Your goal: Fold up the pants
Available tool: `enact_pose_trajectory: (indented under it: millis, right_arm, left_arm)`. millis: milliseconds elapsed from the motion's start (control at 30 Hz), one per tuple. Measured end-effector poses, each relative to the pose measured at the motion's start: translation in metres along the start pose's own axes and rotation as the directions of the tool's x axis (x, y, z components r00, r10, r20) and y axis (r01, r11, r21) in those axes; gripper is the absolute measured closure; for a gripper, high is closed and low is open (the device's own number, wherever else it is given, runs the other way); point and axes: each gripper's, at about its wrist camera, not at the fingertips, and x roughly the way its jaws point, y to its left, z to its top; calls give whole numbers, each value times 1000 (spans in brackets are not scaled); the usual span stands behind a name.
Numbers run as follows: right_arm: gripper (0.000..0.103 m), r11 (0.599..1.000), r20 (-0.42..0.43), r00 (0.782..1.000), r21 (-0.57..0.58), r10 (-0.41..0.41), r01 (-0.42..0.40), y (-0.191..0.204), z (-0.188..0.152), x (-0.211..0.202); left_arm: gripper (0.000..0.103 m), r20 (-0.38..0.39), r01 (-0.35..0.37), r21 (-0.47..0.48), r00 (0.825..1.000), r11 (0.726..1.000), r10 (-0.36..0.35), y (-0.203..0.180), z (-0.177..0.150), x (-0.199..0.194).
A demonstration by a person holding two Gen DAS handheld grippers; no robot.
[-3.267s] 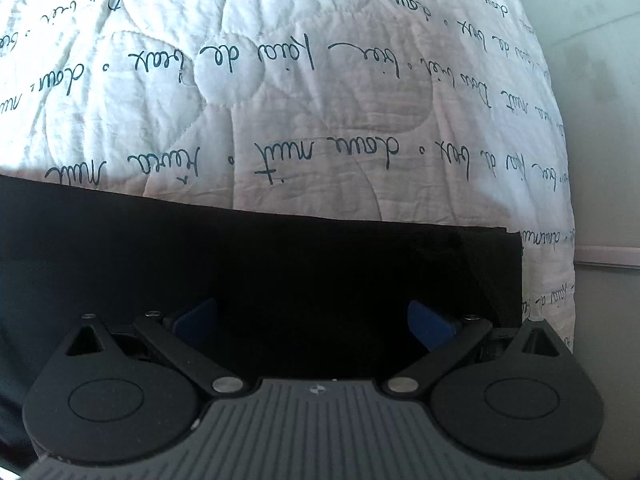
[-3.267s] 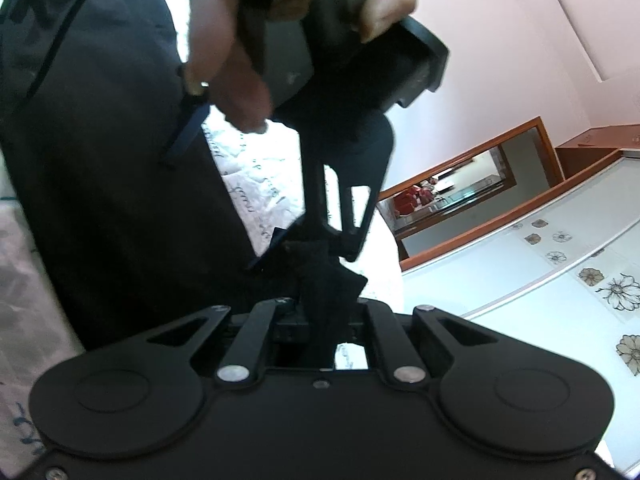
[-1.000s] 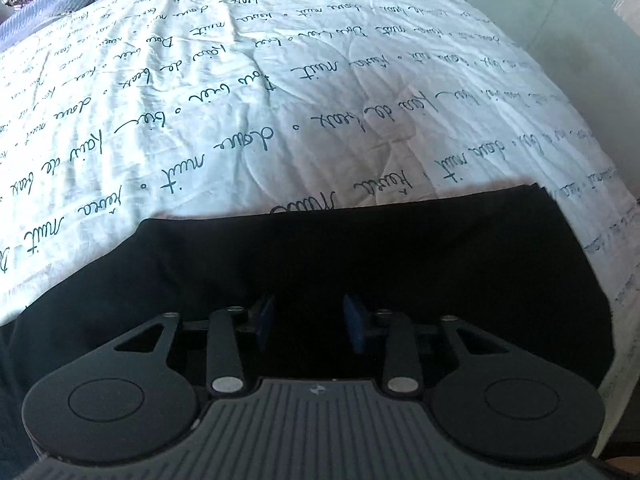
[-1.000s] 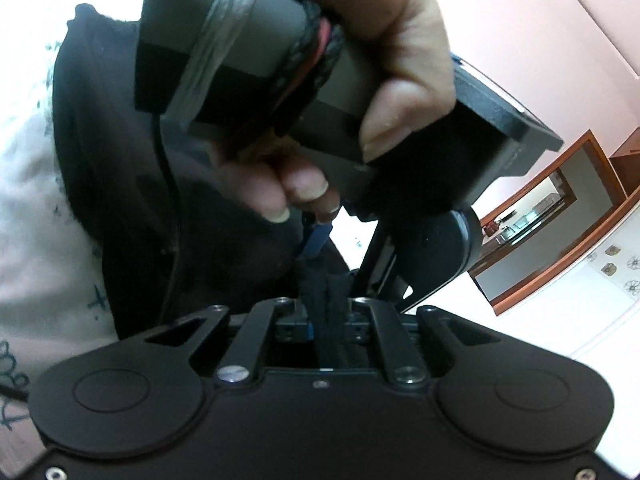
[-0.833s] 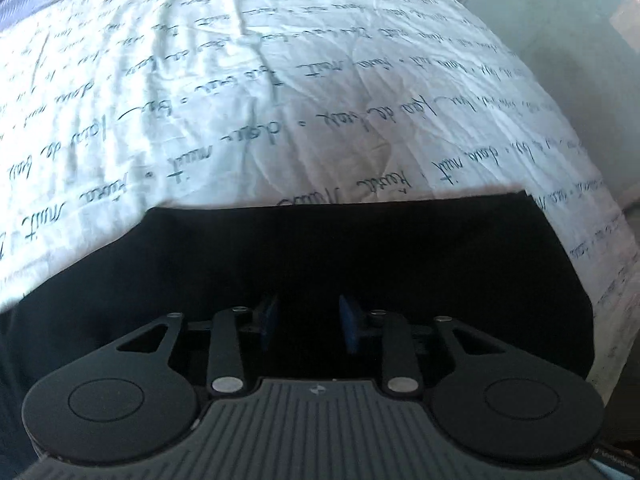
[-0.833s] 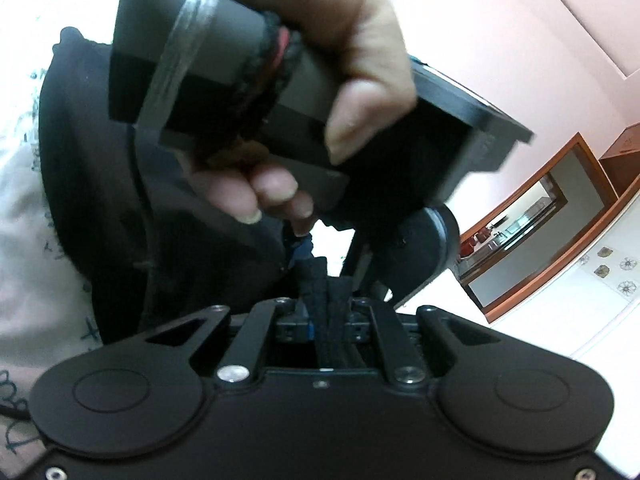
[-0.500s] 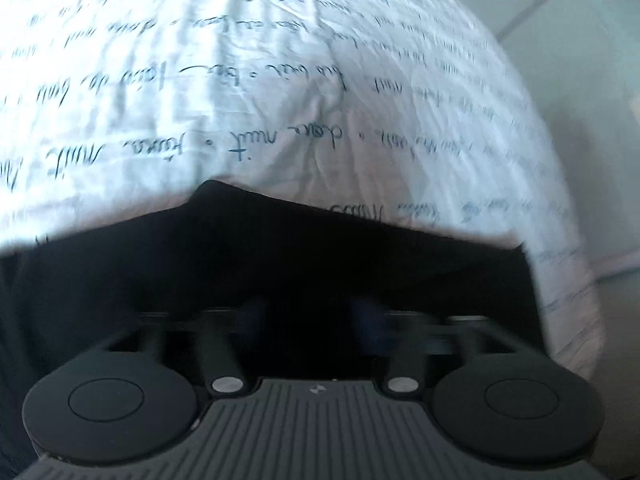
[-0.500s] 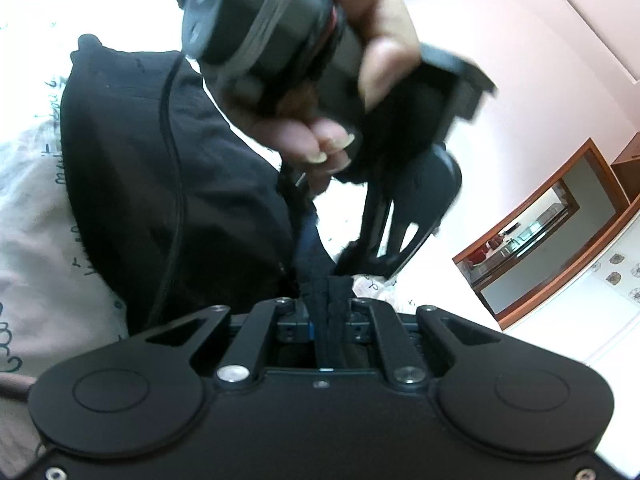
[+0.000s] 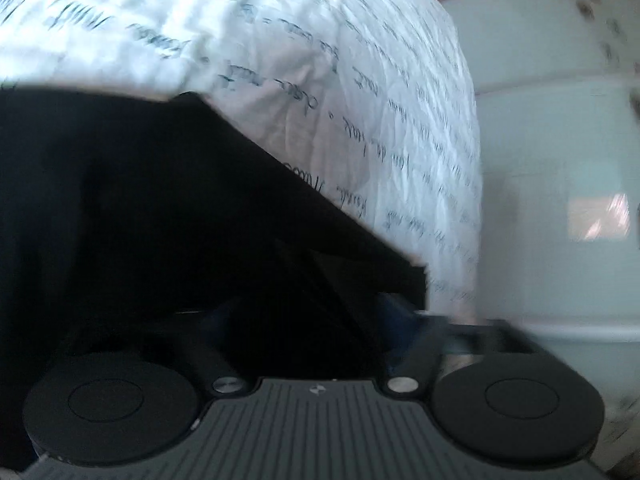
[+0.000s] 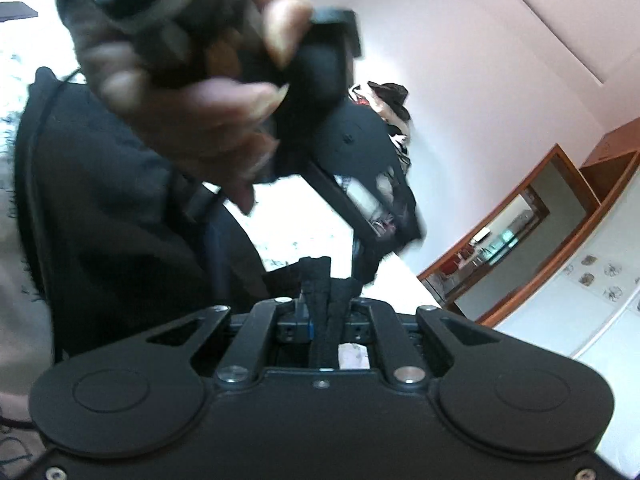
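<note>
The right claw (image 10: 326,312) is closed on a bunched edge of the black pants (image 10: 112,208), and the cloth stands up between its blue pads as a thick dark roll; this grip seems meant to keep one corner fixed while the other side works. Just above and ahead of it, a hand (image 10: 192,120) carries the left claw (image 9: 308,320), which points down to the same cloth. The left jaws have just been closing and now stand about half apart, with black cloth lying between them, but blur hides whether the pads press on it. Beyond both claws the pants lie on the white quilt (image 9: 320,80) with script print, near its edge, probably for the next fold.
</note>
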Motion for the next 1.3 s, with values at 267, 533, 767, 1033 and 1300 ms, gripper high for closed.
enact_pose_trajectory:
  millis: [267,533,767,1033,1300]
  right_arm:
    - [99,996,-28,997,-51,69,-71,23,4,-3]
    - [98,985,-11,987,-60,162,-162,41,30,22]
    - [97,976,-26,978,-65,207,-209,35,28,32]
    - [51,971,26,971,-17,239,-239,14,9,9]
    - [42,829,32,929,440,369,-345,-77,-33,21]
  left_arm:
    - [97,26,-109,159,994,981,107,-11,1,-2]
    - [95,159,-334,254,940,908,301,14,-1,-23]
    - [90,200,-377,292,923,879,329,25,-8,-23]
    - [71,257,-334,379,934,863,249,33,-22,-18]
    - [19,351,-304,282,915,910,197,51,-25,-69]
